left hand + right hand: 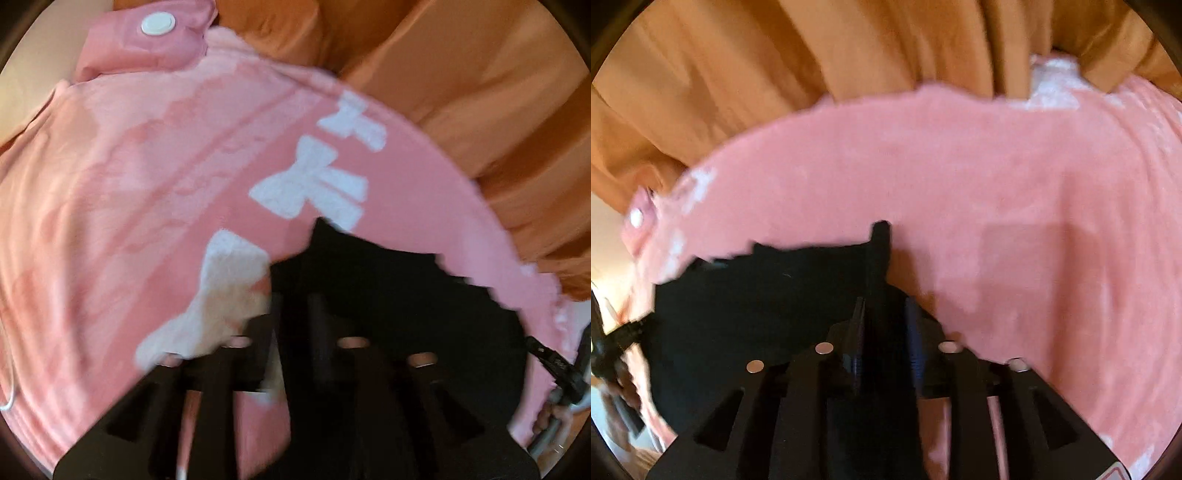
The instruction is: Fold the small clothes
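A black garment [406, 295] lies on a pink blanket [147, 184] printed with white bows [310, 181]. My left gripper [295, 306] hangs over the garment's left edge, its jaws apart; against the dark cloth I cannot make out anything gripped. In the right wrist view the same black garment [757, 295] spreads to the left. My right gripper [884, 306] stands at its right edge with jaws apart, and a small peak of black cloth [881, 232] rises just beyond the fingertips. Both views are blurred.
Orange fabric [480, 92] in folds lies beyond the pink blanket [997, 184] and shows again as orange fabric [775, 74]. A pink padded piece with a white button [157, 25] sits at the far left. A hand with the other gripper [554, 373] shows at the right edge.
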`<move>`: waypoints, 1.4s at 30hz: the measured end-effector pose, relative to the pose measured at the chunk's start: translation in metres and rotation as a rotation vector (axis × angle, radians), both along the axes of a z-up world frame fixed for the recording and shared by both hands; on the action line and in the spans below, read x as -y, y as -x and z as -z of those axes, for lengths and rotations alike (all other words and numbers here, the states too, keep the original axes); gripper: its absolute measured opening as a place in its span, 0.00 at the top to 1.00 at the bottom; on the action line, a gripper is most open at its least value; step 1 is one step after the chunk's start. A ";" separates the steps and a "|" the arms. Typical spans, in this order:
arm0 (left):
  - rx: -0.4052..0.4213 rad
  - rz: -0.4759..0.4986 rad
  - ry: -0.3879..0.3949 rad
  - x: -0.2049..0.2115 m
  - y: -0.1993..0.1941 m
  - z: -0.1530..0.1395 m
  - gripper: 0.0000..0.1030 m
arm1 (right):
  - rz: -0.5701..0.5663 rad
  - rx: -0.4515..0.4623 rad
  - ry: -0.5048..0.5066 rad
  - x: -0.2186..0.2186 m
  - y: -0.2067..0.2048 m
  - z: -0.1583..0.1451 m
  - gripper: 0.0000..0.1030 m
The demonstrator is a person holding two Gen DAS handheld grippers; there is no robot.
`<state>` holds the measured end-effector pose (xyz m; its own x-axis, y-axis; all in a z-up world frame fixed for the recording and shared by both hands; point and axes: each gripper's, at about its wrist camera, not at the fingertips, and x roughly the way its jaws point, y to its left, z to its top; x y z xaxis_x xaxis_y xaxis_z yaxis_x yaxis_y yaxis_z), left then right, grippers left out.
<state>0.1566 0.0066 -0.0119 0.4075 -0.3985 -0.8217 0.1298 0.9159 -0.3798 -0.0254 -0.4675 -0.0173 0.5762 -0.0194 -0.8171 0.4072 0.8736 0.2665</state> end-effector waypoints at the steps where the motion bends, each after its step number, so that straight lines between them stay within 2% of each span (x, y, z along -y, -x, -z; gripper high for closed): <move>1: 0.028 0.001 0.055 -0.009 0.017 -0.014 0.33 | -0.008 0.013 0.009 0.000 0.011 -0.005 0.38; 2: 0.043 -0.003 0.065 -0.012 0.027 -0.020 0.23 | -0.023 0.017 0.021 -0.004 0.028 -0.009 0.32; 3: 0.045 -0.010 0.063 -0.019 0.039 -0.024 0.22 | -0.043 -0.019 0.020 -0.008 0.042 -0.003 0.32; 5: -0.002 0.019 0.083 -0.021 0.060 -0.016 0.20 | -0.075 -0.095 -0.029 -0.017 0.057 0.015 0.32; 6: -0.024 0.034 0.075 -0.019 0.069 -0.012 0.20 | -0.094 -0.134 -0.081 -0.024 0.069 0.030 0.32; 8: -0.066 0.085 0.011 -0.007 0.081 0.007 0.21 | -0.123 -0.168 -0.122 -0.039 0.079 0.048 0.32; 10: -0.089 0.125 -0.039 0.005 0.090 0.020 0.32 | -0.139 -0.186 -0.086 -0.054 0.085 0.063 0.30; 11: -0.062 0.137 -0.099 0.012 0.096 0.021 0.42 | -0.153 -0.164 -0.038 -0.061 0.087 0.060 0.41; 12: -0.035 0.159 -0.131 0.017 0.098 0.019 0.74 | -0.190 -0.161 -0.020 -0.067 0.085 0.059 0.58; 13: -0.045 0.187 -0.113 0.020 0.097 0.016 0.95 | -0.206 -0.136 -0.025 -0.069 0.085 0.055 0.96; 15: -0.058 0.126 -0.012 0.003 0.100 0.000 0.94 | -0.174 -0.047 -0.069 -0.064 0.097 0.035 0.94; 16: -0.056 0.114 -0.006 -0.006 0.106 -0.006 0.94 | -0.161 0.005 -0.072 -0.062 0.111 0.019 0.95; 17: -0.059 0.107 -0.011 -0.011 0.109 -0.005 0.95 | -0.148 0.017 -0.052 -0.059 0.125 0.012 0.97; 18: -0.087 0.093 -0.036 -0.019 0.115 0.002 0.97 | -0.136 0.002 -0.046 -0.057 0.131 0.015 0.97; 19: -0.141 0.087 -0.041 -0.022 0.120 0.016 0.97 | -0.099 -0.057 -0.055 -0.049 0.140 0.029 0.98; 20: -0.201 0.077 -0.007 -0.027 0.127 0.031 0.97 | -0.071 -0.147 -0.100 -0.042 0.144 0.054 0.98; 21: -0.169 0.082 -0.018 -0.027 0.132 0.027 0.97 | -0.066 -0.203 -0.135 -0.041 0.142 0.068 0.98; 22: -0.149 0.107 -0.049 -0.023 0.133 0.023 0.97 | -0.072 -0.189 -0.123 -0.044 0.144 0.068 0.97; 24: -0.089 0.112 -0.111 -0.019 0.137 0.012 0.94 | -0.101 -0.164 -0.016 -0.052 0.141 0.050 0.97; 26: -0.056 0.113 -0.105 -0.017 0.139 -0.004 0.94 | -0.061 -0.105 0.047 -0.053 0.145 0.028 0.82; 28: -0.003 0.101 -0.082 -0.013 0.133 -0.026 0.80 | -0.055 -0.050 0.038 -0.047 0.139 0.011 0.75; 29: 0.012 0.107 -0.076 -0.010 0.128 -0.031 0.61 | -0.059 -0.024 0.029 -0.043 0.129 0.001 0.69; 30: 0.041 0.109 -0.080 0.000 0.114 -0.044 0.37 | -0.062 -0.015 0.032 -0.044 0.119 -0.003 0.65; 32: 0.068 0.133 -0.087 0.019 0.083 -0.050 0.18 | -0.093 0.021 0.065 -0.041 0.084 -0.014 0.42; 35: 0.095 0.118 -0.136 0.040 0.033 -0.037 0.18 | -0.111 0.014 0.123 -0.033 0.037 -0.007 0.40; 37: 0.069 0.092 -0.134 0.044 0.010 -0.019 0.23 | -0.114 0.002 0.146 -0.032 0.008 0.006 0.40; 39: -0.018 0.081 -0.133 0.052 -0.014 0.009 0.47 | -0.116 -0.038 0.146 -0.027 -0.014 0.023 0.40; 40: -0.050 0.084 -0.135 0.054 -0.020 0.018 0.55 | -0.124 -0.054 0.135 -0.026 -0.027 0.028 0.46; 41: -0.041 0.078 -0.140 0.056 -0.021 0.020 0.72 | -0.127 -0.071 0.126 -0.024 -0.033 0.033 0.75; 42: -0.004 0.071 -0.144 0.055 -0.024 0.015 0.93 | -0.124 -0.075 0.117 -0.022 -0.036 0.032 0.92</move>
<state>0.1807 -0.0487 -0.0272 0.3790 -0.3044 -0.8739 0.1954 0.9494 -0.2459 0.0104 -0.4455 -0.0498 0.5175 -0.0491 -0.8543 0.3094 0.9416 0.1333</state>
